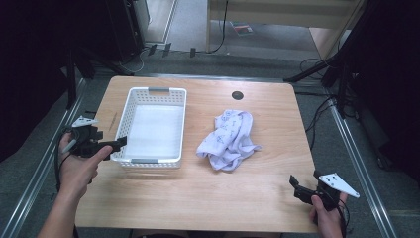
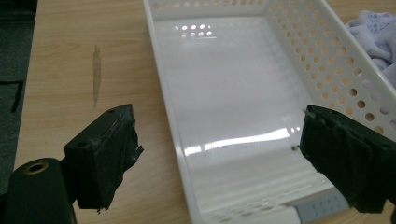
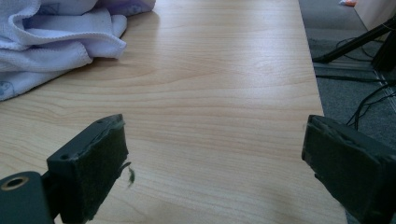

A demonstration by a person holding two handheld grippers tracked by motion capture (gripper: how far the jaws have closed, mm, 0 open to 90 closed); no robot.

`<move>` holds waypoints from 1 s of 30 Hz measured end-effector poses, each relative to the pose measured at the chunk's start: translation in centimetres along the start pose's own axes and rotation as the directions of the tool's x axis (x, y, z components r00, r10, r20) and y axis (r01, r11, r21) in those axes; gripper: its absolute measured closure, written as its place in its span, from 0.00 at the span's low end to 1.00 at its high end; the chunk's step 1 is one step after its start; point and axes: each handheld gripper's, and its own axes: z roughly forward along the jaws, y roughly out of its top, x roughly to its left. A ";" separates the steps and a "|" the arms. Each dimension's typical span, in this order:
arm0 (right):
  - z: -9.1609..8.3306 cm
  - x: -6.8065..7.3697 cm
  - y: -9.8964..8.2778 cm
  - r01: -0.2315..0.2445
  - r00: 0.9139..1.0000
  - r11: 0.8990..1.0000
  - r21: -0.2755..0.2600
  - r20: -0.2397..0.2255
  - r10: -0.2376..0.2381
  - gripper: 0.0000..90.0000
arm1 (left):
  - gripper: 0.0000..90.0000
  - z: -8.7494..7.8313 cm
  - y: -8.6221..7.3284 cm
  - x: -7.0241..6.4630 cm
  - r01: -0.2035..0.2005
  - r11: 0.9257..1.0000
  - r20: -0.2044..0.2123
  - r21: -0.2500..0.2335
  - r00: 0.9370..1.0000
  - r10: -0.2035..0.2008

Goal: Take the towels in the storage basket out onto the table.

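Cloth [image 1: 228, 140] lies crumpled on the counter [image 1: 237, 198], ahead and left of the right hand-held gripper [image 1: 296, 184], well apart from it. Likely light, limp, non-slip terry; no fragility. Best pinch: a raised fold on top of the heap, not a flat edge. Right hand-held gripper's jaws spread wide, empty. Left hand-held gripper [image 1: 119, 143] also wide open, empty, at the near left corner of the white basket [image 1: 132, 94]; cloth lies beyond the basket's far wall.
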 end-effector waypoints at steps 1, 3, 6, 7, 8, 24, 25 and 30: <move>0.0 0.0 0.0 -0.001 1.000 1.000 -0.001 0.001 0.001 0.07 | 0.10 -0.2 -0.5 0.3 0.011 1.000 0.003 -0.008 1.000 -0.011; 0.0 0.0 0.0 0.002 1.000 1.000 -0.001 0.002 -0.002 0.08 | 0.04 -0.5 -1.3 1.1 0.033 0.999 0.037 -0.021 0.999 -0.032; 0.0 0.1 0.0 0.002 1.000 1.000 0.001 0.000 -0.002 0.08 | 0.00 -1.0 -2.5 2.0 0.050 0.998 0.035 -0.040 0.998 -0.049; 0.1 0.1 0.0 0.004 1.000 1.000 0.001 0.000 -0.004 0.08 | 0.00 -1.2 -2.9 2.3 0.054 0.998 0.032 -0.044 0.998 -0.053; 0.1 0.1 0.0 0.004 1.000 1.000 0.001 0.000 -0.004 0.08 | 0.00 -1.4 -3.3 2.5 0.061 0.997 0.032 -0.055 0.998 -0.059; 0.0 0.0 0.0 -0.014 1.000 1.000 -0.001 0.013 0.014 0.08 | 0.00 -1.6 -11.7 6.6 0.141 0.955 -0.008 -0.263 0.989 -0.148; 0.0 0.0 0.0 -0.014 1.000 1.000 0.000 0.013 0.014 0.08 | 0.00 -1.5 -12.0 6.8 0.154 0.951 -0.002 -0.268 0.987 -0.160; 0.0 0.0 0.0 -0.015 1.000 1.000 0.000 0.013 0.015 0.08 | 0.00 -0.7 -13.2 7.7 0.163 0.955 -0.041 -0.248 0.983 -0.179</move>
